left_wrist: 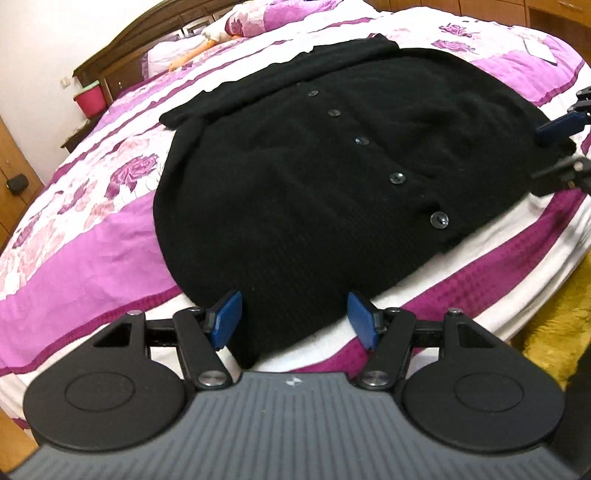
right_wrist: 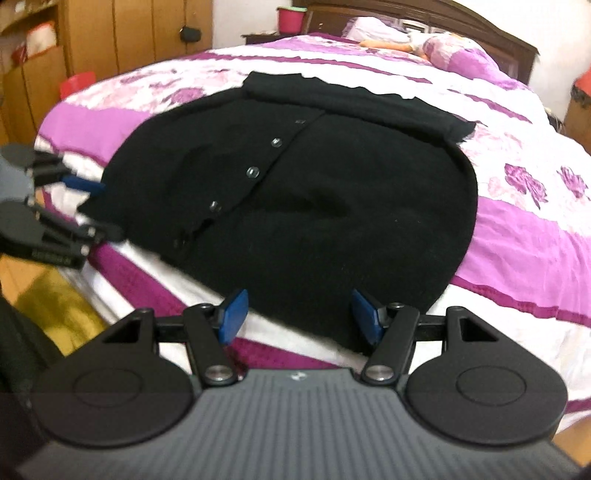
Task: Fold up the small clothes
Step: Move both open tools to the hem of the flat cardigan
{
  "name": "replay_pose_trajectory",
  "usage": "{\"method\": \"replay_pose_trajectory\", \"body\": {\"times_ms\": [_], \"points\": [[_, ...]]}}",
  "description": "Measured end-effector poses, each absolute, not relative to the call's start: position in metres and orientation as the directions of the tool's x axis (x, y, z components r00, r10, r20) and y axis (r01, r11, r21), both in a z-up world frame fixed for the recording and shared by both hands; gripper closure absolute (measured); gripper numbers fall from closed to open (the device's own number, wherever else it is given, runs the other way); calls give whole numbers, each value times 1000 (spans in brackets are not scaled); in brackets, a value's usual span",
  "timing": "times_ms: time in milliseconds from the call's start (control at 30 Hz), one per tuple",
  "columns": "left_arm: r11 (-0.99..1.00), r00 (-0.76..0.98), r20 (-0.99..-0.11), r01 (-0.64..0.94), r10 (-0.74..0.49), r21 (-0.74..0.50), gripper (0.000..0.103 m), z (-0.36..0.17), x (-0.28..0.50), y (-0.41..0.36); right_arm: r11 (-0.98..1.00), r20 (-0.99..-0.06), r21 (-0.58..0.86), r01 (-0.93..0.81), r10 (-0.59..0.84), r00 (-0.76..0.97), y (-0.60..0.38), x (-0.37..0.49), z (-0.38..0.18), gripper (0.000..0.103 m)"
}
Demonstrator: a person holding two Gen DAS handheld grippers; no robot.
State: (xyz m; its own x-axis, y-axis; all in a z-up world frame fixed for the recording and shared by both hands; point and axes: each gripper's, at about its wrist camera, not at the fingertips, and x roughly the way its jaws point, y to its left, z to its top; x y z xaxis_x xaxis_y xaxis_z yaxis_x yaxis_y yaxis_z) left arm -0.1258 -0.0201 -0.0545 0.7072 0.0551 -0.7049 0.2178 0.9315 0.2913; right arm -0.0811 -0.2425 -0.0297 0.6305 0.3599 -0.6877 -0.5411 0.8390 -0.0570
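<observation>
A black knitted cardigan point(left_wrist: 314, 177) with a row of dark buttons point(left_wrist: 398, 178) lies flat, front up, on the bed. Its sleeves are laid across its far end point(right_wrist: 351, 96). My left gripper point(left_wrist: 295, 319) is open at the near hem, blue pads wide apart, and a hem corner lies between them. In the right wrist view the left gripper point(right_wrist: 90, 208) straddles the hem corner at the bed's edge. My right gripper point(right_wrist: 300, 315) is open too, over the opposite hem corner of the cardigan point(right_wrist: 332, 206). It shows at the right edge of the left wrist view point(left_wrist: 554, 151).
The bedspread point(left_wrist: 92, 236) is pink, purple and white with roses. A pillow point(right_wrist: 461, 55) and wooden headboard point(right_wrist: 443, 14) are at the far end. A pink bucket point(left_wrist: 89, 99) stands beside the bed. A yellow rug point(left_wrist: 554, 314) lies below the bed's near edge; wooden cupboards point(right_wrist: 110, 37) behind.
</observation>
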Motion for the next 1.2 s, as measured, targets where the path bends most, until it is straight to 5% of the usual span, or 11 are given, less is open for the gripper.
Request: {"method": "replay_pose_trajectory", "body": {"times_ms": [867, 1033, 1200], "points": [[943, 803, -588, 121, 91, 311, 34, -47, -111, -16, 829, -653, -168, -533, 312, 690, -243, -76, -40, 39], [971, 804, -586, 49, 101, 235, 34, -41, -122, 6, 835, -653, -172, -523, 301, 695, -263, -87, -36, 39], [998, 787, -616, -12, 43, 54, 34, -36, -121, 42, 897, -633, -2, -442, 341, 695, -296, -83, -26, 39]]}}
